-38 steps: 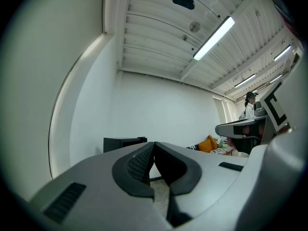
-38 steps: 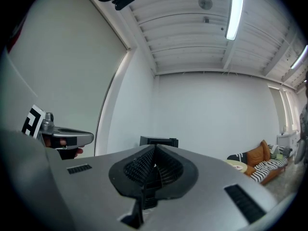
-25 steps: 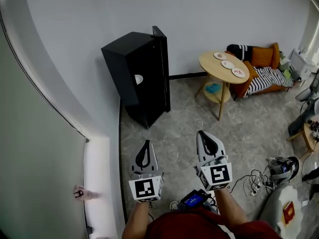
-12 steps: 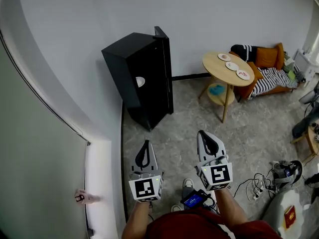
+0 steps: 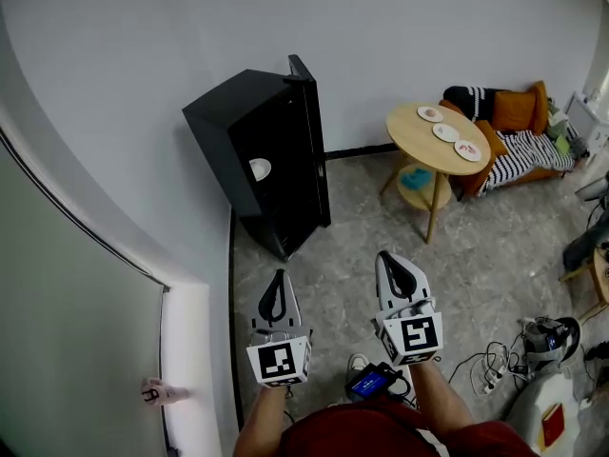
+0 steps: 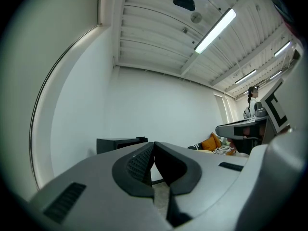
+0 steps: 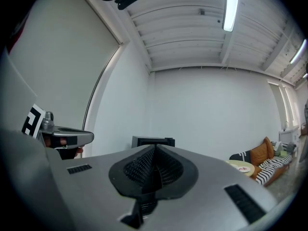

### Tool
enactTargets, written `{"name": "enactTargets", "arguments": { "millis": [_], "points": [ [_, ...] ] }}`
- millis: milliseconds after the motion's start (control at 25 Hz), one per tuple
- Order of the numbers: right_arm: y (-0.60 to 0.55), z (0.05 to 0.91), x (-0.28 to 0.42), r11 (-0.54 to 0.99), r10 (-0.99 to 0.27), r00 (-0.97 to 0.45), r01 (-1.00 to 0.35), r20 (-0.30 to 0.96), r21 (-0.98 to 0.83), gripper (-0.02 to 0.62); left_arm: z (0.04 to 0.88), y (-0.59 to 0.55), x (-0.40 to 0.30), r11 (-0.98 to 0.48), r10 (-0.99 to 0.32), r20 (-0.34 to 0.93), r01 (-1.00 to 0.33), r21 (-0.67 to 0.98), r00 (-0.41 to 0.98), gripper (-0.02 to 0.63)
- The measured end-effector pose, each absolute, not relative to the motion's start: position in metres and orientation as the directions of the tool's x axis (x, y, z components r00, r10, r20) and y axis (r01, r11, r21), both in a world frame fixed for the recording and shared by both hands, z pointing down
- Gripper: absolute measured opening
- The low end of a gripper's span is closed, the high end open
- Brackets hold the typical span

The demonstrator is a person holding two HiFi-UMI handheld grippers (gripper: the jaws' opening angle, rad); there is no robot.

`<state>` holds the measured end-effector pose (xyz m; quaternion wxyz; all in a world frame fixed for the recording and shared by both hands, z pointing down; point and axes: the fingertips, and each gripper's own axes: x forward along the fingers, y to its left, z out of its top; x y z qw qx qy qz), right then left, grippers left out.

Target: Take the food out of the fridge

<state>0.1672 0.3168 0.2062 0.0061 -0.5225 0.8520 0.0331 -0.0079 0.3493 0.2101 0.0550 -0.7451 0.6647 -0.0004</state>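
The left hand-held gripper (image 5: 277, 277) (image 6: 153, 146) is clenched on nothing, its jaws pressed together at the tips. The right hand-held gripper (image 5: 388, 259) (image 7: 155, 151) is closed the same way and also empty. They hang side by side above the grey floor (image 5: 347, 222), touching nothing. The black fridge (image 5: 257, 155) (image 6: 119, 144) (image 7: 152, 141) stands against the white wall (image 5: 285, 17) ahead, well apart from both. Its inside is not visible.

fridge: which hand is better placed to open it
Left, probably: both tongs are shut and empty, short of the black fridge, but the left tongs line up with it while the right tongs sit nearer the round table.
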Motion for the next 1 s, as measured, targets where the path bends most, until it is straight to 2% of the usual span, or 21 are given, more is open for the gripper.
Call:
{"name": "enactTargets", "arguments": {
  "millis": [1000],
  "points": [
    [0.177, 0.201, 0.224, 0.488, -0.871, -0.488, -0.873, -0.055, 0.015, 0.023, 0.199, 0.220, 0.052, -0.060, -0.995, -0.078, -0.992, -0.111, 0.069, 0.014]
  ]
}}
